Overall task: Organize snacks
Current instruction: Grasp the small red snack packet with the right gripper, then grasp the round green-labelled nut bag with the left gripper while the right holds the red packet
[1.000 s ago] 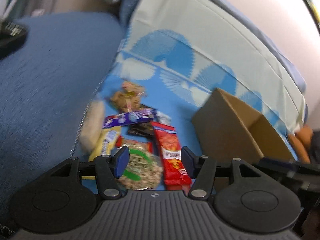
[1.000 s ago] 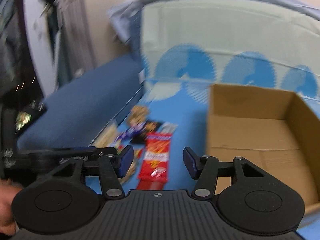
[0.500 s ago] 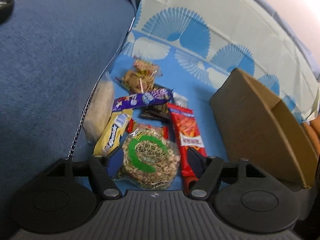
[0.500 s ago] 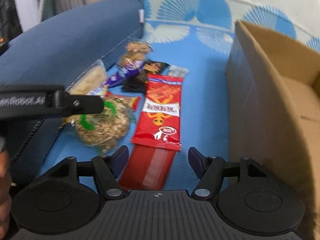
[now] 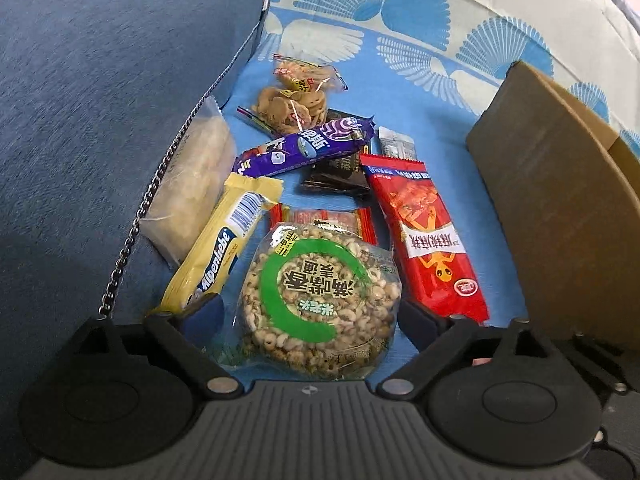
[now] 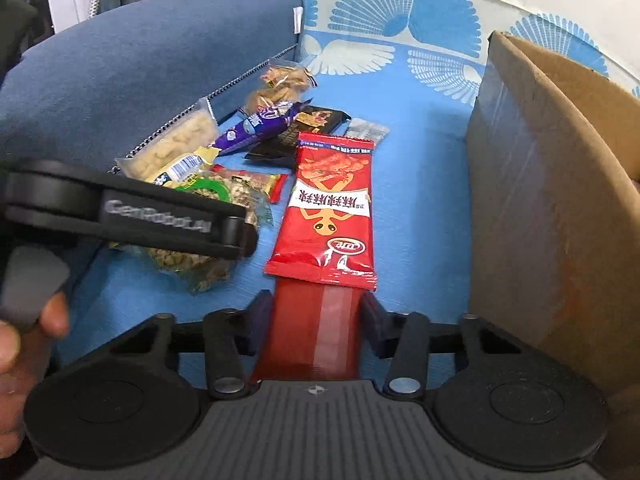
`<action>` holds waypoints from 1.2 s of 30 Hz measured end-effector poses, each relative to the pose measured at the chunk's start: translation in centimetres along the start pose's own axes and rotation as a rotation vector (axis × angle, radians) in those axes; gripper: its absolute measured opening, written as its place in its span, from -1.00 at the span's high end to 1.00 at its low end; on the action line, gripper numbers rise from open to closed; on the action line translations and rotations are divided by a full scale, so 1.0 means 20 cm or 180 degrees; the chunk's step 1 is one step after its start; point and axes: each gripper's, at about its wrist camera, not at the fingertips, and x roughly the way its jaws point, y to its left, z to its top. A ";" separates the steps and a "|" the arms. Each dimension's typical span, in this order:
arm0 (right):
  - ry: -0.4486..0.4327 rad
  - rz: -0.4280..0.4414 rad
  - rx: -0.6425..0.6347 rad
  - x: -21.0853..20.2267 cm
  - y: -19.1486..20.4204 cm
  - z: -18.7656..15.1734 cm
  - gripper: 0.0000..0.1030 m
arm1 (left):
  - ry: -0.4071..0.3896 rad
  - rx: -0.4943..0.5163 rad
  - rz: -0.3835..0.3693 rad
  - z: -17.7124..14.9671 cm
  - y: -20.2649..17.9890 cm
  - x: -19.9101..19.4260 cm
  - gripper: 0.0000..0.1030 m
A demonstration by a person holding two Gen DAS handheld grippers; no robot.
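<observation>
Since a second ago both grippers have dropped from high above the pile to just over the snacks. The left gripper (image 5: 316,316) now has its 2 fingers spread either side of the round puffed-grain pack (image 5: 320,304), whose rim lies between the pads; whether they touch it cannot be told. The right gripper (image 6: 316,320) straddles the near end of a red strip that runs under the red chip pack (image 6: 326,216), jaws apart, pads close to the strip's edges.

Ahead and left of the left gripper lies the yellow candy stick (image 5: 220,248), its near end beside the left finger. Beyond it sits a clear bag of pale crisps (image 5: 192,188) against the blue cushion (image 5: 100,100), with a metal chain (image 5: 132,232) running along the cushion's edge. Straight ahead, a small red packet (image 5: 324,220) is tucked under the grain pack's far side, then a purple bar (image 5: 300,152) over a black packet (image 5: 336,176), and a bag of brown biscuits (image 5: 292,96) farthest off. A small silver sachet (image 5: 396,144) sits past the chip pack's top.

The cardboard box (image 6: 540,200) stands close on the right of both grippers, its wall upright, just beside the chip pack. From the right wrist view, the left gripper's black body crosses over the grain pack.
</observation>
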 end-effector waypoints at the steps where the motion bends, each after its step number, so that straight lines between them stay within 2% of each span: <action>1: -0.0009 -0.0002 0.0000 0.00 0.00 0.00 0.13 | -0.0009 0.0029 0.0019 0.00 -0.01 0.00 -0.73; 2: -0.0018 0.0000 0.0003 -0.01 0.00 0.00 0.15 | -0.0031 0.0040 0.0033 0.00 -0.01 -0.01 -0.60; 7: -0.0070 0.0007 -0.0058 -0.09 0.01 -0.01 0.16 | -0.0127 -0.0150 -0.0093 0.01 0.05 -0.06 -0.60; 13: -0.0064 0.0047 -0.0115 -0.21 0.06 -0.04 0.16 | -0.0037 -0.0312 -0.0470 -0.01 0.12 -0.17 -0.60; 17: -0.0021 0.0079 -0.0130 -0.28 0.08 -0.08 0.16 | -0.0121 -0.0365 -0.0523 -0.05 0.15 -0.27 -0.60; 22: 0.0008 0.0149 -0.0110 -0.41 0.10 -0.16 0.16 | 0.0046 -0.0363 -0.0649 -0.10 0.15 -0.33 -0.60; 28: -0.0040 0.0116 0.0012 -0.46 0.08 -0.24 0.16 | 0.0107 -0.0209 -0.0616 -0.13 0.11 -0.33 -0.60; 36: -0.0039 0.0017 -0.0034 -0.35 0.08 -0.29 0.13 | 0.0260 -0.0258 -0.0537 -0.13 0.13 -0.26 -0.60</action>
